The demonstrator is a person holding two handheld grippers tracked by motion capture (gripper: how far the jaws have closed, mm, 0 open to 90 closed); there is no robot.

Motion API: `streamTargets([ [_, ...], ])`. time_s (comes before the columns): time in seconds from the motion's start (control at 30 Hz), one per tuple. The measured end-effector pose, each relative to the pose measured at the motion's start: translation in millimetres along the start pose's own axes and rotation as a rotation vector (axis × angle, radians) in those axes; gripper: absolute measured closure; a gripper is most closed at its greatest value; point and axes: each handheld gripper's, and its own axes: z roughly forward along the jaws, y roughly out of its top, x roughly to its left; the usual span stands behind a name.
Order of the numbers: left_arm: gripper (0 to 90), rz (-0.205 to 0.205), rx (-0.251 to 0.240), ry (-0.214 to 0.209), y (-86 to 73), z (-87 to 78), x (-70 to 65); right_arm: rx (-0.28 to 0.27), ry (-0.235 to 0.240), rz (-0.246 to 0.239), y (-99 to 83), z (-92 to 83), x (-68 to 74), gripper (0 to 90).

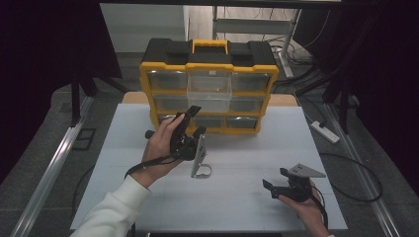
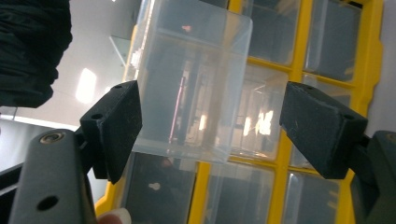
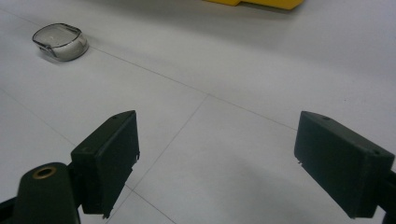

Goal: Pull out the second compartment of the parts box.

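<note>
High view shows a yellow and black drawer cabinet standing at twelve o'clock on the white table, with one clear drawer of its top row, the middle one, pulled partly out so that it juts toward the person. The left gripper is held up in front of the cabinet at about ten o'clock from the table's middle, its tip aimed at the lower rows, probably because the drawer has been drawn far enough to be let go. The right gripper waits low at five o'clock, well apart from the cabinet, and a small clear clip-like thing lies on the table between the two hands. Left gripper view looks along the spread jaws at the clear drawer: the left pad overlaps the drawer's lower corner and may just brush it, while the right pad stands clear, so nothing is clamped. Right gripper view shows the right gripper with its jaws wide apart over bare table, holding nothing; the small clear thing sits at ten o'clock, and a sliver of the cabinet's yellow base at twelve.
</note>
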Motion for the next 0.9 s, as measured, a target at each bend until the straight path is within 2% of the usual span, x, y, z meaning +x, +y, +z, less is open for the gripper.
streamTargets([
  [0.13,21.4,-0.013,0.001,-0.013,-1.8,-0.3,-2.8,0.000,0.001,-0.001,0.0,0.2,0.1,13.5],
  [0.3,20.6,-0.038,0.010,-0.050,-5.8,-0.9,-7.2,0.001,0.001,0.004,0.2,0.5,-0.1,13.4],
  [0.33,20.5,-0.057,0.012,-0.068,-7.6,-1.0,-9.4,-0.001,0.003,0.005,0.2,0.8,0.0,13.4],
  [0.37,20.4,-0.057,0.012,-0.068,-7.6,-1.0,-9.4,0.000,0.003,0.002,0.3,1.1,-0.1,13.4],
  [0.4,20.4,-0.080,0.012,-0.088,-9.4,-0.9,-12.3,0.001,0.003,0.002,0.4,1.4,-0.1,13.4],
  [0.43,20.4,-0.080,0.012,-0.088,-9.4,-0.9,-12.3,0.000,0.001,0.002,0.6,1.5,-0.2,13.4],
  [0.5,20.4,-0.101,0.015,-0.114,-11.7,-0.4,-17.1,0.000,0.001,0.005,0.7,1.8,-0.4,13.4],
  [0.63,20.3,-0.119,0.014,-0.132,-13.6,-0.2,-20.3,-0.001,0.000,0.009,0.8,1.4,-0.9,13.4],
  [0.9,19.8,-0.194,0.008,-0.182,-17.1,-2.7,-22.5,-0.003,0.000,0.009,1.5,1.9,-1.6,13.4],
])
